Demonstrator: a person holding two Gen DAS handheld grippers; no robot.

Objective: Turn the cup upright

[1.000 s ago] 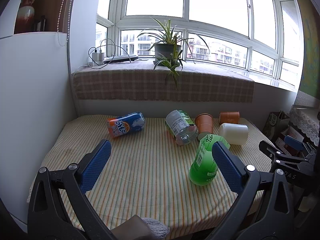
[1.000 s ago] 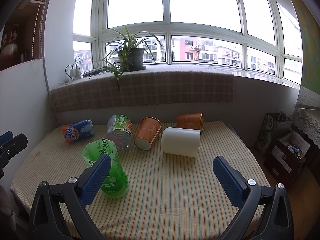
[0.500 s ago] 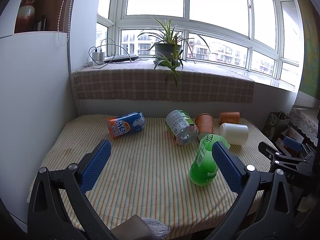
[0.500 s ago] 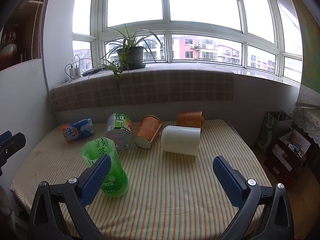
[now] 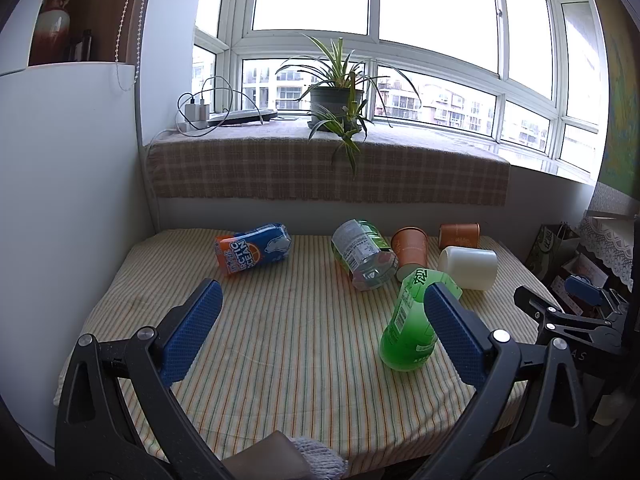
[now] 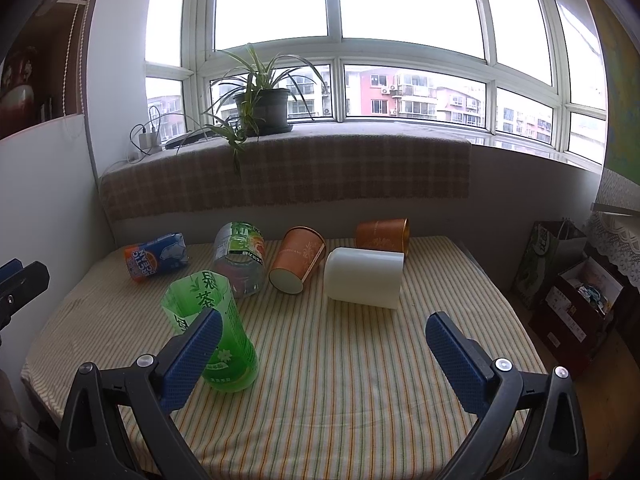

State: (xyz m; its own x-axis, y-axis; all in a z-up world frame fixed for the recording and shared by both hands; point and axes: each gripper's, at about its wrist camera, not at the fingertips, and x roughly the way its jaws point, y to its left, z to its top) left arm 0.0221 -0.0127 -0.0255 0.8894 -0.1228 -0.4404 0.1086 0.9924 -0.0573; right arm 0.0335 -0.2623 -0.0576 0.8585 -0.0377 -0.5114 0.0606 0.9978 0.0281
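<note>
Striped cloth covers the table [image 6: 360,400], on which six containers lie or stand. The green cup [image 6: 212,328] stands mouth-up; the blue-orange cup [image 6: 156,258], clear cup [image 6: 240,258], two copper cups [image 6: 296,260] [image 6: 382,234] and white cup [image 6: 364,278] lie on their sides. Right gripper [image 6: 320,352]: jaws wide apart, empty, hovering over the near edge. Left gripper [image 5: 320,336]: likewise wide open and empty. The white cup lies ahead and slightly right of the right gripper's centre line, its long axis running left-right across the view, its open end not discernible. From the left gripper it sits far right [image 5: 468,266], beyond the green cup [image 5: 412,320]. The right gripper appears nearer, so it is judged the likelier one to reach.
</note>
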